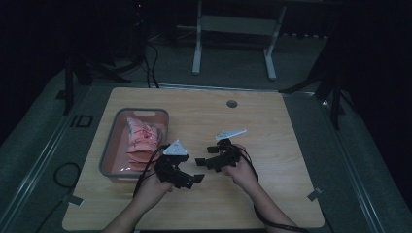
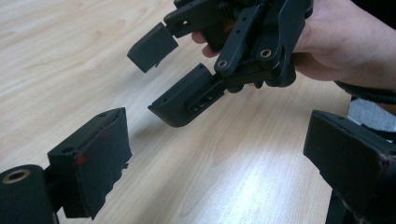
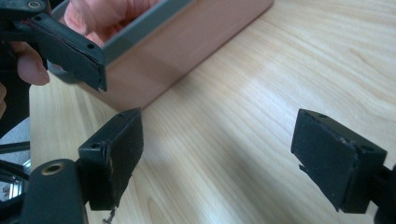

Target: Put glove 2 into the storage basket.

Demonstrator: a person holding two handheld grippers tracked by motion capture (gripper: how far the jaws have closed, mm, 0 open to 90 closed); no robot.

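Two black hand-held grippers face each other over the front middle of the wooden table. My left gripper is open with nothing between its jaws, and so is my right gripper, just to its right. In the left gripper view my own gripper spans bare wood, and the right gripper hangs ahead in a hand, jaws apart. From the right gripper view, that gripper also stands over bare wood. One jaw of the left gripper shows at its upper left.
A grey-rimmed bin holding pink-red packets stands at the table's left, close behind the left gripper; its pinkish wall shows in the right gripper view. A round cable hole sits near the far edge. A white desk frame stands beyond.
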